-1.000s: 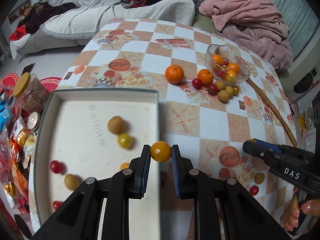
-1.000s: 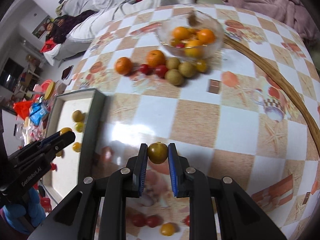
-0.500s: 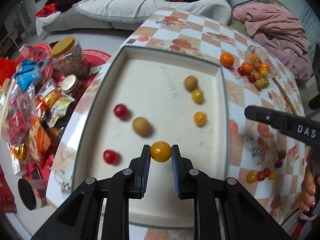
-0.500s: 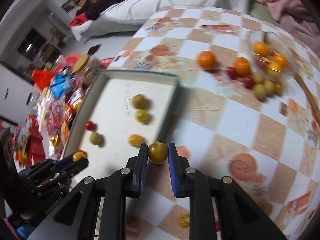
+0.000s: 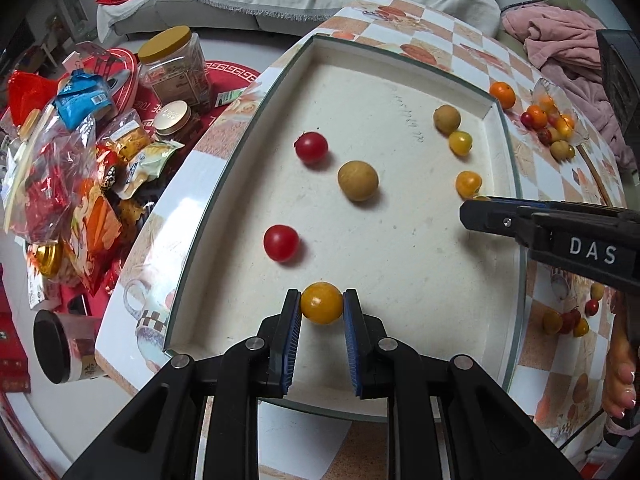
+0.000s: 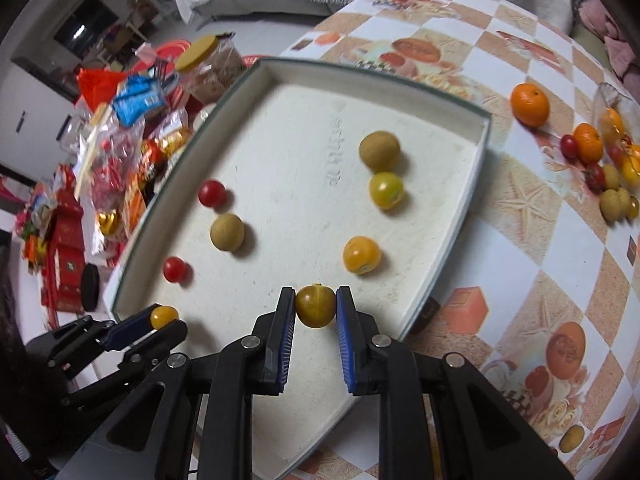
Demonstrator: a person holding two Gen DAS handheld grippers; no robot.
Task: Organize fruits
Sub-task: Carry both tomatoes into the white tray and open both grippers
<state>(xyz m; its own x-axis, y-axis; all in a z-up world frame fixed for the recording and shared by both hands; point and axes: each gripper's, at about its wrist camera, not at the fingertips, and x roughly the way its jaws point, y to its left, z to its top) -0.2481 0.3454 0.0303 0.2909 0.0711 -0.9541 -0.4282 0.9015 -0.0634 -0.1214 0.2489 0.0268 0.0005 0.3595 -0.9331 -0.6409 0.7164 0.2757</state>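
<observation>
A white tray point(image 5: 400, 80) lies on the checked table and holds several small fruits: two red tomatoes point(image 5: 281, 242), tan round fruits point(image 5: 357, 180) and yellow tomatoes point(image 5: 468, 183). My left gripper point(image 5: 322, 309) is shut on a yellow-orange tomato point(image 5: 321, 308) above the tray's near end. In the right wrist view my right gripper point(image 6: 315, 306) is shut on a darker yellow-green tomato point(image 6: 315, 305) over the tray's near right part point(image 6: 460, 216). The right gripper point(image 5: 472, 210) also shows from the side at the tray's right edge; the left gripper point(image 6: 164, 318) shows at lower left.
A glass bowl point(image 6: 612, 120) with oranges and small fruits sits at the far right, with an orange point(image 6: 529, 104) and loose fruits beside it. More small fruits point(image 5: 568, 320) lie on the table right of the tray. Snack bags and jars point(image 5: 176, 68) crowd the floor left of the table.
Both grippers have carried their tomatoes leftward from the open tablecloth to above the tray. The tray has grown larger in both views, and the fruit bowl has slid off to the right.
</observation>
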